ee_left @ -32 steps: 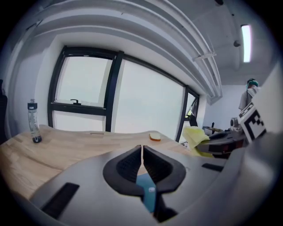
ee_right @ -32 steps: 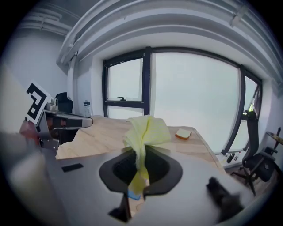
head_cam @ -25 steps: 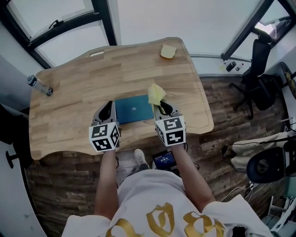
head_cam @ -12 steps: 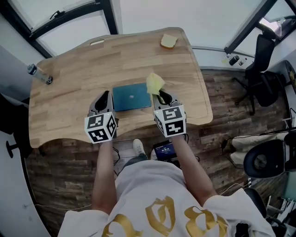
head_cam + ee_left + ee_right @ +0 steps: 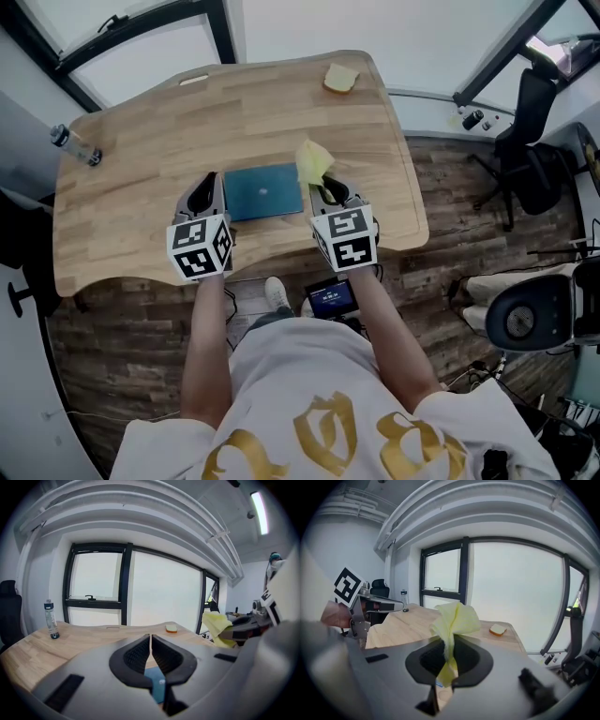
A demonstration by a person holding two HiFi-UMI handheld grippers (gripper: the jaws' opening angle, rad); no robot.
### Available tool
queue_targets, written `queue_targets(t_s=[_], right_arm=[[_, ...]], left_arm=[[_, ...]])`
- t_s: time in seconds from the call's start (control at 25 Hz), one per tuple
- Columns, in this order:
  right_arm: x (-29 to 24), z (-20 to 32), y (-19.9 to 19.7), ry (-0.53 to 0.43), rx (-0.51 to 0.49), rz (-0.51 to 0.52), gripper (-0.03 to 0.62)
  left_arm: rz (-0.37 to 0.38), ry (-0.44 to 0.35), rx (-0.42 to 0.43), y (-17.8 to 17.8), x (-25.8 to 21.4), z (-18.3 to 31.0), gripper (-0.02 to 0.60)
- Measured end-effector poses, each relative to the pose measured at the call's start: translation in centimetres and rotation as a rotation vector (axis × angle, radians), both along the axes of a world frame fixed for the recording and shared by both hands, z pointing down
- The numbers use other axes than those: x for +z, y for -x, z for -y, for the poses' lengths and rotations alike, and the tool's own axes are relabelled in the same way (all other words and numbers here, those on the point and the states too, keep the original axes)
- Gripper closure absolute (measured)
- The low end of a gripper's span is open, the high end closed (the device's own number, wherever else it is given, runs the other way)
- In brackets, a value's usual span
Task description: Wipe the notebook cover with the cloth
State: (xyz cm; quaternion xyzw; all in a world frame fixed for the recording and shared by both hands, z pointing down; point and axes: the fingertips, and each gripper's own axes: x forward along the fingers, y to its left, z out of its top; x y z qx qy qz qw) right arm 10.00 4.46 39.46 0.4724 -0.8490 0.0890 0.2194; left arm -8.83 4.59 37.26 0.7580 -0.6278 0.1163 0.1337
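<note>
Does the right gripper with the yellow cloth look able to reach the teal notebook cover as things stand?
Probably yes. The right gripper, shut on the yellow cloth, sits right of the notebook; its cover is bare, and the left gripper, shut and empty, is beside the left edge.

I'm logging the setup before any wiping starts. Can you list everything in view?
table: one, light wood, fills the middle of the head view
notebook: one, teal, flat near the table's front edge
cloth: one, yellow, bunched, at the notebook's right edge
sponge: one, yellowish, at the table's far edge
bottle: one, clear, upright at the far left corner
office chair: one, black, on the floor right of the table
screen device: one, dark with lit screen, on the floor below the front edge
left gripper: one, grey, shut and empty, left of the notebook
right gripper: one, grey, shut on the cloth
</note>
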Motion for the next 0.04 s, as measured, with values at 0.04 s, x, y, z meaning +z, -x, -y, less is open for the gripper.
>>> queue_targets(t_s=[0.04], right_arm=[[0.13,-0.03,0.0,0.003,-0.001,-0.005,0.554]], left_arm=[[0.0,0.004,-0.005,0.14,0.11,0.0,0.557]])
